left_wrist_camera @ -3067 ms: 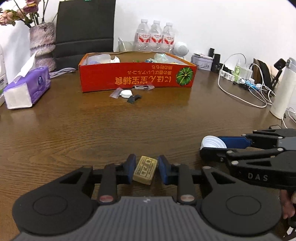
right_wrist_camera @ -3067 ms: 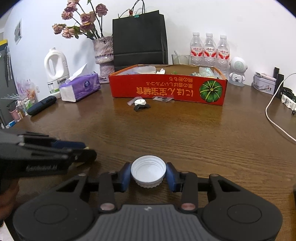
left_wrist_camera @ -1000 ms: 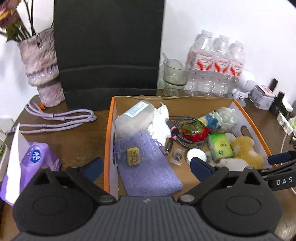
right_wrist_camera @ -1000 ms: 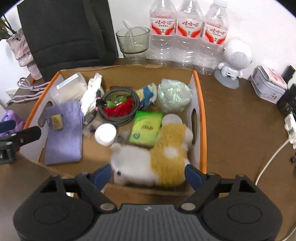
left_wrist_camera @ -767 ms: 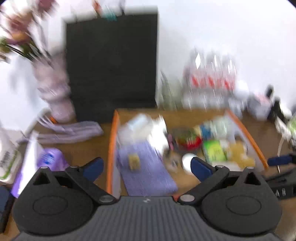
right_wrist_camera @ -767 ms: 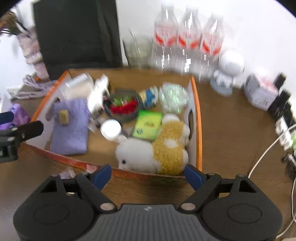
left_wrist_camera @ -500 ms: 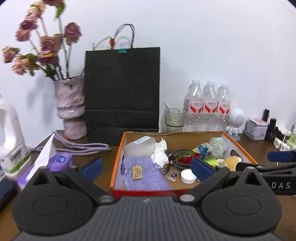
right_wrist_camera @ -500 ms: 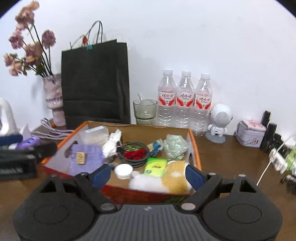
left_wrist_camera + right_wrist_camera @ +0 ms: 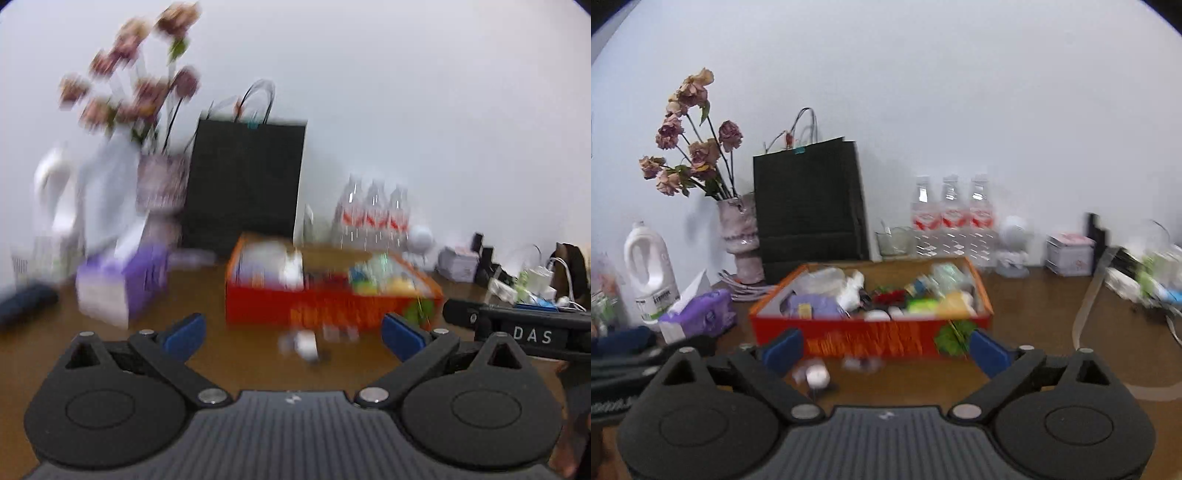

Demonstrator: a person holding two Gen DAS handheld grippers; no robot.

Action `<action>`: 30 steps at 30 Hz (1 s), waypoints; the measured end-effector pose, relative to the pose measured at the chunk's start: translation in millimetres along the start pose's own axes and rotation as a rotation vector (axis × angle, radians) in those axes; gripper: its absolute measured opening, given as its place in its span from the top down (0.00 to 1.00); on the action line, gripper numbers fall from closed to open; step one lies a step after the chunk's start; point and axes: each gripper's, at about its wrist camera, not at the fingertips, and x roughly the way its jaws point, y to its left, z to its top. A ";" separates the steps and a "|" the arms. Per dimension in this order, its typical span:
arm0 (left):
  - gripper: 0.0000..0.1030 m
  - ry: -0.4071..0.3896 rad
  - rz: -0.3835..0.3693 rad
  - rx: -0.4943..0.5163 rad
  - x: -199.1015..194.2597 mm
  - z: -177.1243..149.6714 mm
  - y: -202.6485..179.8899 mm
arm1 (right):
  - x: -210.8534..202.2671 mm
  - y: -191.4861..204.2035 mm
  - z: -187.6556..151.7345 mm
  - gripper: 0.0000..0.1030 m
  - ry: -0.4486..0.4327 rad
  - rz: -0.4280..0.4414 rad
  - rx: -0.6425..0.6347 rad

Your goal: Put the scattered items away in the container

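Note:
The red cardboard box (image 9: 871, 341) stands mid-table, filled with a purple pouch (image 9: 812, 306), a white cap (image 9: 877, 315), a plush toy and other bits. It also shows, blurred, in the left wrist view (image 9: 332, 306). Small items lie on the table in front of it: a white cap (image 9: 817, 376) and clear wrappers (image 9: 862, 363), seen blurred in the left wrist view (image 9: 306, 341). My left gripper (image 9: 293, 334) is open and empty. My right gripper (image 9: 886, 350) is open and empty. Both are pulled back from the box.
A purple tissue pack (image 9: 698, 314), a white jug (image 9: 648, 273), a vase of dried flowers (image 9: 740, 236) and a black paper bag (image 9: 809, 206) stand left and behind. Water bottles (image 9: 951, 218), a white robot figure (image 9: 1014, 251), a tin (image 9: 1069, 253) and cables (image 9: 1086, 310) are to the right.
Both grippers dropped their items into the box, opened, then drew back and down from above it. The view is now level with the table, and the left one is still moving.

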 end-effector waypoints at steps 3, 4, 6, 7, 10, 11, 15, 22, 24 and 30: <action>0.00 0.053 -0.013 0.024 -19.7 -31.8 -0.3 | -19.3 2.8 -35.8 0.05 0.049 -0.011 -0.008; 0.00 0.052 -0.005 0.042 -27.7 -38.6 0.0 | -24.9 2.8 -43.5 0.05 0.068 -0.008 -0.002; 0.00 0.043 0.009 0.057 -40.1 -46.2 3.8 | -39.4 3.1 -60.4 0.05 0.087 -0.002 0.017; 0.00 0.044 0.013 0.050 -44.8 -48.5 7.2 | -46.2 3.2 -68.4 0.05 0.085 0.006 0.026; 0.00 0.055 0.011 0.022 -45.6 -45.3 17.2 | -59.3 5.0 -87.3 0.07 0.096 0.025 0.072; 0.00 0.057 0.012 0.011 -43.6 -43.1 20.4 | -59.4 5.9 -89.8 0.08 0.103 0.037 0.079; 0.00 0.061 0.025 -0.013 -24.0 -25.7 38.0 | -45.9 10.3 -83.1 0.23 0.147 0.069 0.044; 0.16 0.153 -0.144 0.149 75.2 10.3 51.2 | 35.1 31.8 -40.7 0.49 0.227 0.129 -0.020; 0.40 0.199 -0.160 0.200 113.2 20.4 50.3 | 74.8 42.9 -27.1 0.53 0.265 0.159 -0.028; 0.47 0.294 -0.300 0.204 187.8 37.4 66.5 | 158.9 50.0 -12.3 0.65 0.350 0.136 -0.010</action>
